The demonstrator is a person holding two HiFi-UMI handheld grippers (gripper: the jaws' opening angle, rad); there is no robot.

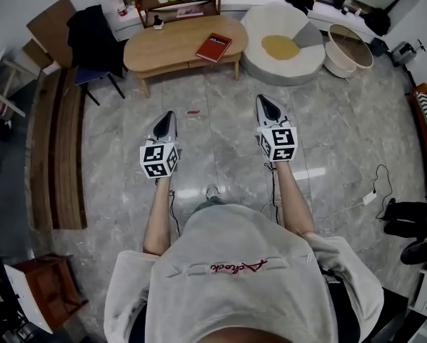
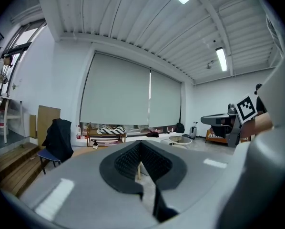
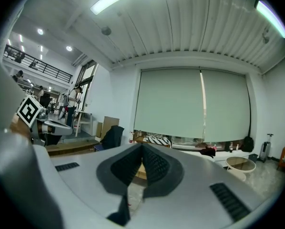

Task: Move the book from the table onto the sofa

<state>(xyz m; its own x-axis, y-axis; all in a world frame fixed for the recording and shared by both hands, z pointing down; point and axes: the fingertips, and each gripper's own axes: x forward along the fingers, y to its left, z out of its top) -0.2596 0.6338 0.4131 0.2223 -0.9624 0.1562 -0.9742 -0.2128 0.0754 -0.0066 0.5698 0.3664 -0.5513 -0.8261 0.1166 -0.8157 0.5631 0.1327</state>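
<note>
Approach to book [image 1: 214, 47] — both grippers well short.
Left gripper [image 1: 166, 116] and right gripper [image 1: 265, 102] clenched, empty; should open before reaching table [image 1: 156, 52].

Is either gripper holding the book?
No, the book lies on the table, well ahead of the left gripper and the right gripper, both shut on nothing.

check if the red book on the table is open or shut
Shut: the red book lies flat on the wooden table, showing one whole red cover with no pages spread.
</note>
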